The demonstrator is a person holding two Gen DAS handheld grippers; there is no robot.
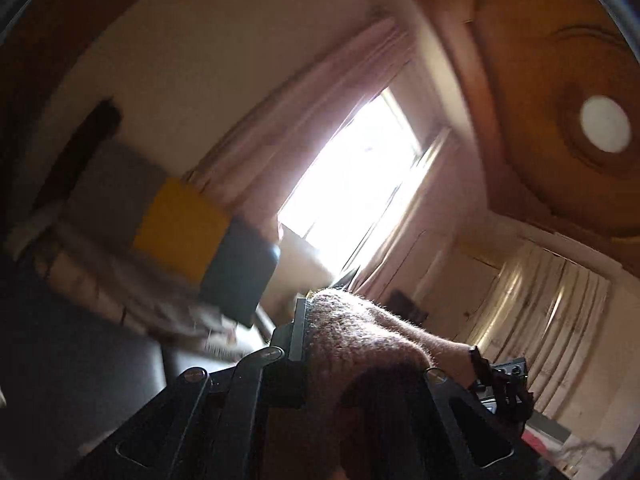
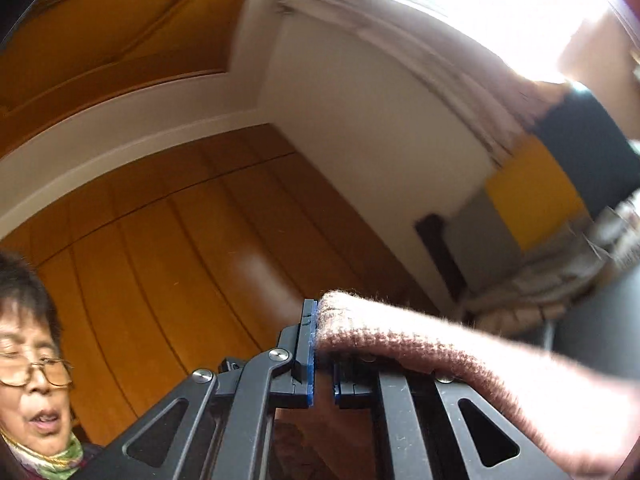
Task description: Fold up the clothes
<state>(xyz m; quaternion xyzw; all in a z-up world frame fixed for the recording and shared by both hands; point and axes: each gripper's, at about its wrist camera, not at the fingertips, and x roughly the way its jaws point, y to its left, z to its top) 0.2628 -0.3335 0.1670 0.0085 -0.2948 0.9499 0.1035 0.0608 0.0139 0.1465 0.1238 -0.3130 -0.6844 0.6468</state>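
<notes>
Looking along the left gripper (image 1: 310,320) first: its jaws are pinched tight on a fuzzy brown knit garment (image 1: 360,344), which bunches right at the fingertips and drapes off to the right over the gripper frame. Past that drape, lower right, the other gripper (image 1: 500,384) shows as a dark blur. Beyond the tips there's a bright window (image 1: 356,184) with pink curtains (image 1: 320,92), and off to the left a bed with grey, yellow and dark cushions (image 1: 182,228). All pretty smeared.

Right wrist view: the right gripper (image 2: 318,344) is clamped on the same brown knit, an edge caught against the left finger's blue pad (image 2: 310,344), the rest trailing down to the right across the frame. Ahead of the tips is a wooden wardrobe (image 2: 180,260); the cushions sit far right. A person with glasses (image 2: 32,376) is at lower left.
</notes>
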